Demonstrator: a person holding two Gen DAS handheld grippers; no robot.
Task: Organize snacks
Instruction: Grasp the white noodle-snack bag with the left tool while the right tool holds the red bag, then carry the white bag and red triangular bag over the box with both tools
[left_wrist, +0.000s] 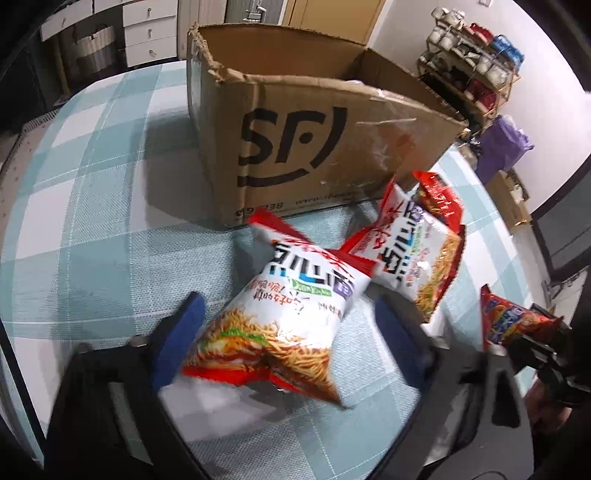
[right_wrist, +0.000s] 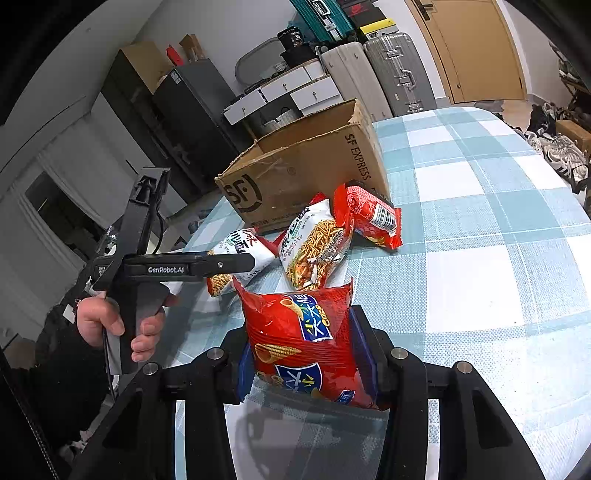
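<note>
A white-and-red noodle snack bag (left_wrist: 295, 295) lies on the checked tablecloth (left_wrist: 92, 221), between the blue pads of my left gripper (left_wrist: 288, 325). The jaws are open and straddle the bag; a gap shows at the right pad. A second noodle bag (left_wrist: 417, 258) and a red packet (left_wrist: 439, 199) lie just beyond, against an open-topped cardboard box (left_wrist: 295, 147). My right gripper (right_wrist: 304, 360) is shut on a red chip bag (right_wrist: 303, 343), held upright above the cloth. From the right wrist, the left gripper (right_wrist: 251, 264) reaches over the first noodle bag (right_wrist: 240, 240).
A person's hand (right_wrist: 107, 325) holds the left gripper's handle. The box (right_wrist: 303, 177) stands near the table's far left edge. Suitcases (right_wrist: 399, 74) and white drawers (right_wrist: 295, 92) stand behind the table; a shoe rack (left_wrist: 476, 66) is off to the side.
</note>
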